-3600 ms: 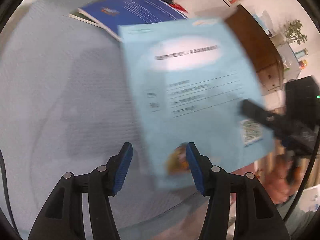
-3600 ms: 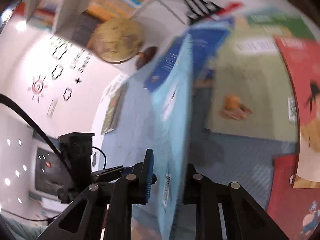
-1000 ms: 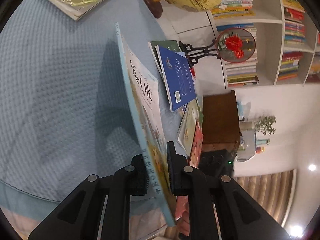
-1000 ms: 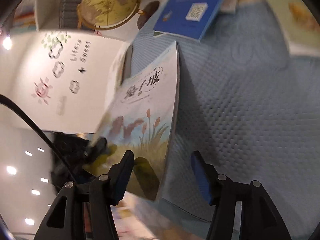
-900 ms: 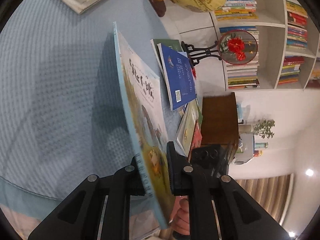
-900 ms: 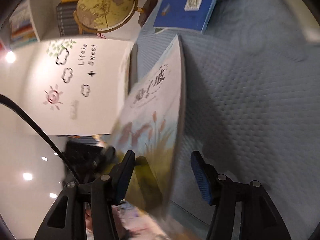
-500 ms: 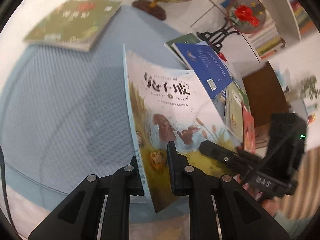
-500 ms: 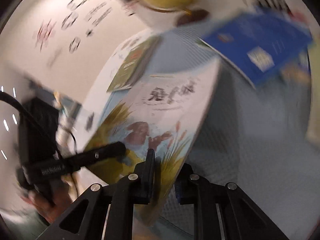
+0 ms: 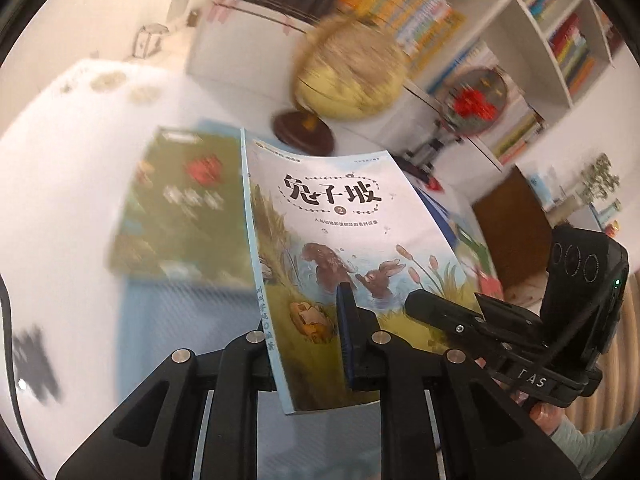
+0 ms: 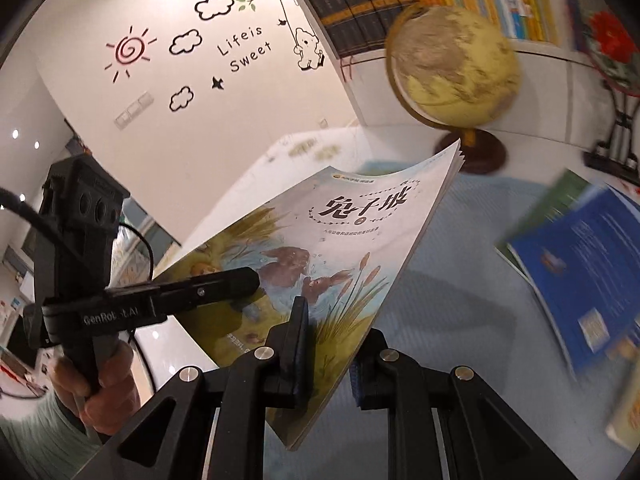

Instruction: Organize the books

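Both my tongs are clamped on the rabbit book [image 9: 344,240], up in the air over the blue cloth [image 10: 460,280].

My left gripper [image 9: 306,320] pinches the spine edge, my right gripper [image 10: 328,344] bites the lower open edge, and the thin glossy cover bows between them. Below lie a flat green book [image 9: 180,200] and a blue book [image 10: 580,272]; a round yellowish globe [image 10: 452,64] on a dark wooden foot stands behind.
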A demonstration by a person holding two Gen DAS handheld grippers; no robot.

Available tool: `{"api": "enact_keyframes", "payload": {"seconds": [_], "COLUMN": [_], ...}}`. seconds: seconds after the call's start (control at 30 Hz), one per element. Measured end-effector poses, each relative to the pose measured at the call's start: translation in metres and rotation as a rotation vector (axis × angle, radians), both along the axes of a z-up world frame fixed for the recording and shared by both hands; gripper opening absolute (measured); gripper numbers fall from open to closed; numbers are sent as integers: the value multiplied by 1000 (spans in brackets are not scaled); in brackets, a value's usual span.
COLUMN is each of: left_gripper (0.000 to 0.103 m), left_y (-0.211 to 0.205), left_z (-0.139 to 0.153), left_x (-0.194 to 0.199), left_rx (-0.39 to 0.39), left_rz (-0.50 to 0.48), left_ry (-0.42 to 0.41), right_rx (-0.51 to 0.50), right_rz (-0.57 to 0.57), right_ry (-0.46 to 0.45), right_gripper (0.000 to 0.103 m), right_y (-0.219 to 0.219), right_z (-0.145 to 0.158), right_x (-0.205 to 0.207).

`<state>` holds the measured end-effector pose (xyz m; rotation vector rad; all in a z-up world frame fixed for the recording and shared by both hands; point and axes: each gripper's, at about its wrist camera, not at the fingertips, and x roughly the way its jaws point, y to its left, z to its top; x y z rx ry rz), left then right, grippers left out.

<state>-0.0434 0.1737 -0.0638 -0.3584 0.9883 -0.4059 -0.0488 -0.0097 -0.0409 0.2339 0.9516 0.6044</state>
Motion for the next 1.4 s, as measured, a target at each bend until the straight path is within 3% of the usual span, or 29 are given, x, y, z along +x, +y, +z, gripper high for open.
{"api": "enact_keyframes", "payload": {"seconds": [0.13, 0.3, 0.43, 0.6, 0.7, 0.8, 1.07, 1.23, 1.37, 1.4], "left_gripper": [16, 17, 32, 29, 29, 29, 29, 29, 29, 29], "left_y": [34, 62, 68, 86, 92, 90, 93, 86, 60, 48], "left_z": [-17, -55, -70, -93, -105, -104, -105, -97, -79, -74], "left_x": [37, 79, 89, 93, 92, 92, 89, 86, 82, 82], "left_rx": [36, 55, 109, 160, 131, 168, 143, 145, 147, 157], "left_rz": [39, 35, 38, 73, 76, 78, 84, 84, 28, 4], "left_ry": [24, 111, 147, 206, 233, 212, 213, 197, 152, 141], "right_rx": [44, 57, 59, 30, 11, -7, -2, -25, -36, -28], "right_rz": [-12, -47, -88, -103, -92, -80, -81, -84, -115, -135], "right_ry": [64, 150, 177, 202, 212, 209, 248, 291, 278, 274], "right_gripper": [17, 17, 17, 17, 17, 17, 17, 28, 48, 48], "right_y": [31, 62, 67, 72, 84, 94, 88, 73, 39, 26], "right_z": [-24, -61, -78, -91, -96, -97, -109, -109, -100, -97], "right_x": [47, 92, 106, 114, 121, 122, 118, 109, 85, 78]}}
